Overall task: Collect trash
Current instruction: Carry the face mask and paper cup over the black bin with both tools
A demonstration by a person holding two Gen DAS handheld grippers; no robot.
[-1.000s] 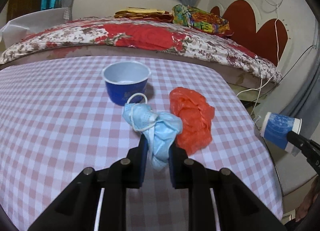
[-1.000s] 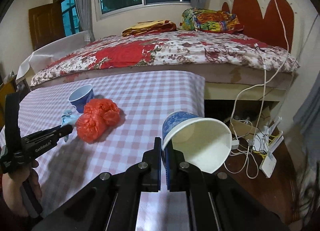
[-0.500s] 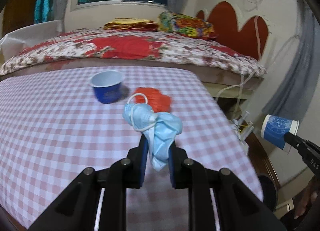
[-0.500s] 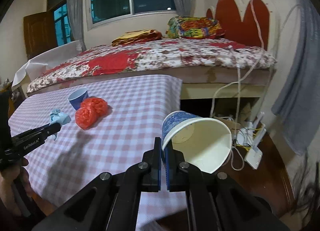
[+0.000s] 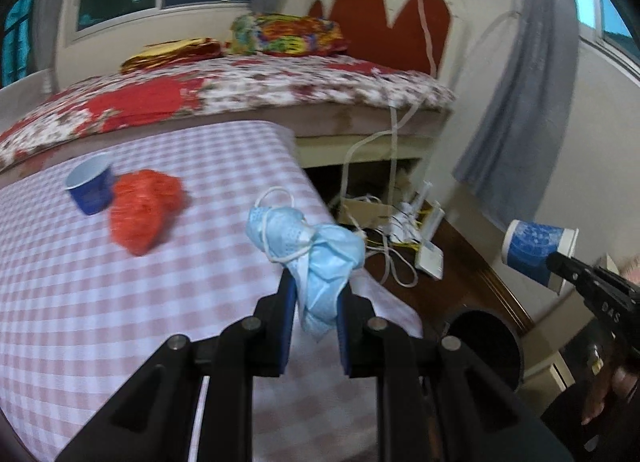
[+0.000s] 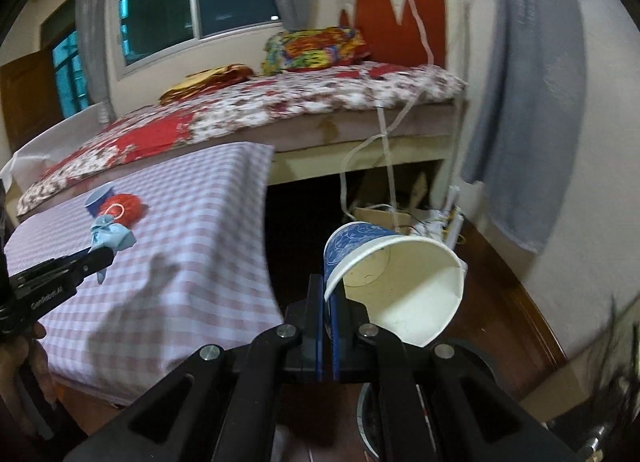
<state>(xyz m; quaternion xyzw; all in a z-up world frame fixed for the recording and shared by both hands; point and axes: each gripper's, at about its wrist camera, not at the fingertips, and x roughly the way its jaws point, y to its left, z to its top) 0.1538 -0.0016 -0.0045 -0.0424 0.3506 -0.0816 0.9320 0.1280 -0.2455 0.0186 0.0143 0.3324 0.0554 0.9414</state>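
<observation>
My left gripper point(image 5: 316, 298) is shut on a crumpled light-blue face mask point(image 5: 310, 246), held in the air over the right edge of the checked table point(image 5: 120, 302). The right gripper point(image 6: 330, 294) is shut on the rim of a blue and white paper cup point(image 6: 396, 282), tipped sideways, off the table above the floor. From the left wrist view the cup point(image 5: 536, 248) shows at the far right. A red plastic bag point(image 5: 144, 208) and a blue cup point(image 5: 90, 188) lie on the table. A dark round bin point(image 5: 486, 346) stands on the floor below the right gripper.
A bed with a floral cover point(image 5: 240, 94) runs behind the table. White cables and a router point(image 5: 404, 230) lie on the floor by the bed. A grey curtain point(image 5: 516, 110) hangs at the right wall. A hand point(image 6: 20, 374) holds the left gripper.
Both grippers have swung right, off toward the table's right edge, carrying the mask and the cup. The red bag and blue cup stayed on the table. The bin has come into view.
</observation>
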